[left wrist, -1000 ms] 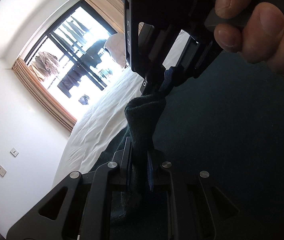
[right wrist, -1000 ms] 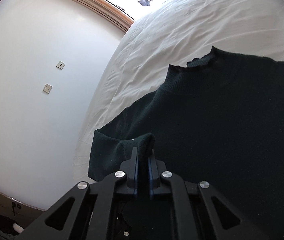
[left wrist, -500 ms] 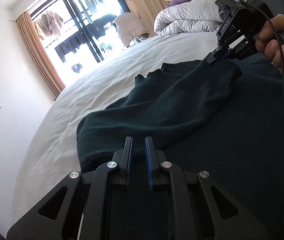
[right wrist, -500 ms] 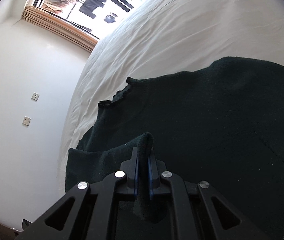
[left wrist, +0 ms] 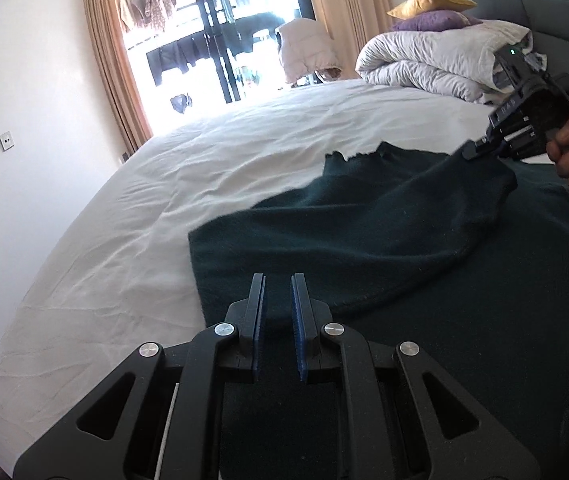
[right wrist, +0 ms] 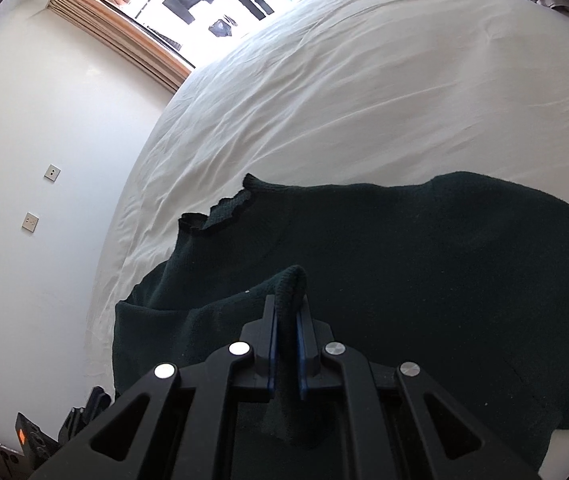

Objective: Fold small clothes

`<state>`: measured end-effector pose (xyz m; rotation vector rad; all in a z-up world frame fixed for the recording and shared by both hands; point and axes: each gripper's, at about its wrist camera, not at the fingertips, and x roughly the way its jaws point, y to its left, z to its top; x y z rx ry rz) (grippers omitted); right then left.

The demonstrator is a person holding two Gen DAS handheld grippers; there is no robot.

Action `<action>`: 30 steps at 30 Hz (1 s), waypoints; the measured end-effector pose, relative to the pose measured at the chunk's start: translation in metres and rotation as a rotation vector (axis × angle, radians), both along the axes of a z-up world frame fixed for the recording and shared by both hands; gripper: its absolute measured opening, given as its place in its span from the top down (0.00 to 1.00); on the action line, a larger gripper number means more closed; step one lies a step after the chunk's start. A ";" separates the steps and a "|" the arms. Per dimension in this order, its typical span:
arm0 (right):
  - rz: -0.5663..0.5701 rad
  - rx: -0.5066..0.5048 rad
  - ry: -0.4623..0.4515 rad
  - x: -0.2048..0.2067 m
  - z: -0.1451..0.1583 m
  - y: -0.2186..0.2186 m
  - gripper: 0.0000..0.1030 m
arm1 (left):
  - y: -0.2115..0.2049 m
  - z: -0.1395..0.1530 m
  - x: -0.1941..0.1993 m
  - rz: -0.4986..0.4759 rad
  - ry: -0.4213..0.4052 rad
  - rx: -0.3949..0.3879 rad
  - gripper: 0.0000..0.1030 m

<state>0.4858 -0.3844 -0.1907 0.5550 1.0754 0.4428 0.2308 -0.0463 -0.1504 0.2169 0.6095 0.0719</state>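
Observation:
A dark green knit sweater [left wrist: 464, 304] lies spread on the white bed [left wrist: 212, 184], its frilled collar [right wrist: 228, 210] toward the window. Its sleeve [left wrist: 364, 236] is folded across the body. My right gripper [right wrist: 286, 312] is shut on the sleeve cuff [right wrist: 292, 284] and holds it just above the sweater; it also shows in the left wrist view [left wrist: 480, 150], held by a hand. My left gripper [left wrist: 277, 292] is open and empty, its blue pads a small gap apart, low over the sweater near its left edge.
A rolled grey duvet [left wrist: 432, 60] with purple and yellow pillows lies at the head of the bed. A window with curtains [left wrist: 204, 40] is beyond the bed. A white wall with sockets [right wrist: 36, 220] runs along the left. Dark equipment [right wrist: 28, 436] sits by the wall.
My left gripper has let go of the sleeve and drawn back and apart from the right gripper. The right gripper has carried the cuff across the sweater body, laying the sleeve out.

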 end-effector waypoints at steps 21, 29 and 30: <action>0.111 0.039 -0.114 -0.068 0.010 0.046 0.59 | 0.023 -0.041 0.084 0.055 0.232 0.062 0.88; -0.189 0.178 -0.007 -0.067 -0.060 -0.066 1.00 | 0.022 -0.047 0.087 0.046 0.234 0.090 0.88; -0.256 0.125 -0.001 -0.073 -0.057 -0.084 0.95 | 0.021 -0.047 0.087 0.048 0.232 0.097 0.88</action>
